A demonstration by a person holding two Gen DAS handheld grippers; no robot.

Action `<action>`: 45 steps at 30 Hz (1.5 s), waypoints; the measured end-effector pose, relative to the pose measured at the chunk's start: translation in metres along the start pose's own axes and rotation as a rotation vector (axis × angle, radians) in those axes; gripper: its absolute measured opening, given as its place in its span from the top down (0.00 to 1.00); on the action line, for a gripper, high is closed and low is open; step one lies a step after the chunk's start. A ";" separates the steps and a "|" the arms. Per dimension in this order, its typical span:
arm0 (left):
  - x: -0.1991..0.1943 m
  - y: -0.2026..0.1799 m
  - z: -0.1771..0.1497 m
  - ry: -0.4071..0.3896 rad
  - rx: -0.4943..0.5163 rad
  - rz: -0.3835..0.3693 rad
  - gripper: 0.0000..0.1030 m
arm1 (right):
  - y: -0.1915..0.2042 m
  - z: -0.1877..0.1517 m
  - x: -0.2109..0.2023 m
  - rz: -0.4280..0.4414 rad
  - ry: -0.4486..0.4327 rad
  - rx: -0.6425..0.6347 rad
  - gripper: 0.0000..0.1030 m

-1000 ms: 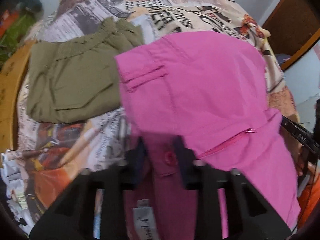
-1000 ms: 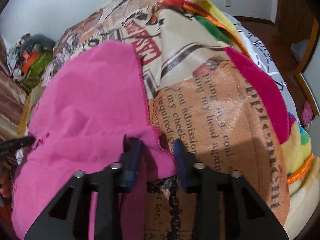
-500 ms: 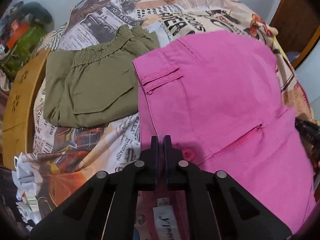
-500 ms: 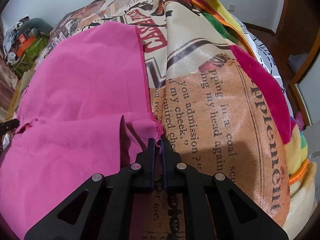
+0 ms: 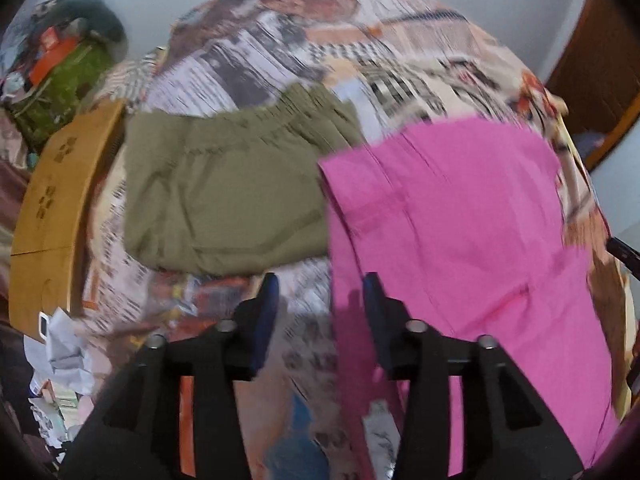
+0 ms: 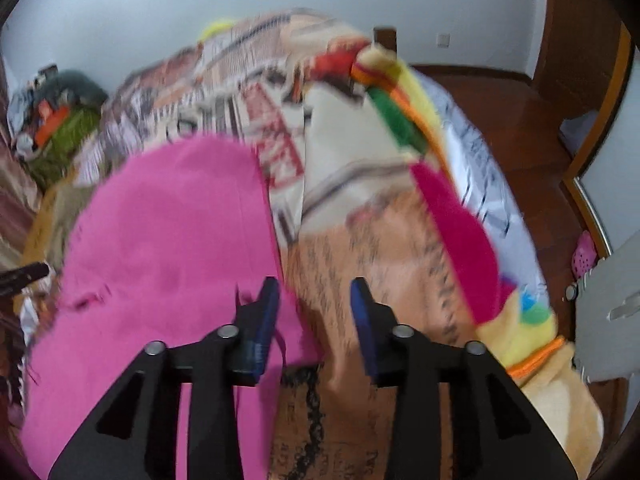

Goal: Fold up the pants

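Pink pants [image 5: 460, 216]: flat on the printed blanket [image 5: 280, 52].
Green pants [image 5: 224, 192]: folded, just beside them.
Left gripper [image 5: 320, 296]: opening, holding nothing.
Right gripper [image 6: 314, 300]: opening, holding nothing.

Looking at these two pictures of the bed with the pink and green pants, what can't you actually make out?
- Blanket print: left view, motion blur smears it.
- Pink pants near end: left view, cut off by the bottom edge and the left gripper.
- Olive pants: right view, mostly hidden behind the pink pair.
- Corner clutter: too small and blurred.
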State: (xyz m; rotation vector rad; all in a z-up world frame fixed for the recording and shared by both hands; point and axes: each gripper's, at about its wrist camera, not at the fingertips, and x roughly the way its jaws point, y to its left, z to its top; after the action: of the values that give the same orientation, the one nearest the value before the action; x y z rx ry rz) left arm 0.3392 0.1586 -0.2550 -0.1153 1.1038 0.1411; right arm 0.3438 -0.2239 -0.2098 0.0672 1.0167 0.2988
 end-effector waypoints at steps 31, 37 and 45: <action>0.082 -0.019 0.062 0.105 -0.057 -0.196 0.49 | 0.067 0.076 0.099 0.195 0.054 -0.109 0.92; 0.063 -0.046 0.058 0.020 0.133 0.009 0.77 | 0.070 0.078 0.071 0.191 -0.056 -0.143 0.93; 0.080 -0.045 0.050 0.059 0.148 0.026 0.78 | 0.055 0.105 0.022 0.145 -0.287 -0.073 0.93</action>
State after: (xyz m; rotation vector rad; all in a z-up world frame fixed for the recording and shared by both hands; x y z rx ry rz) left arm 0.4261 0.1272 -0.3038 0.0276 1.1710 0.0791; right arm 0.4316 -0.1567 -0.1620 0.1147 0.7161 0.4444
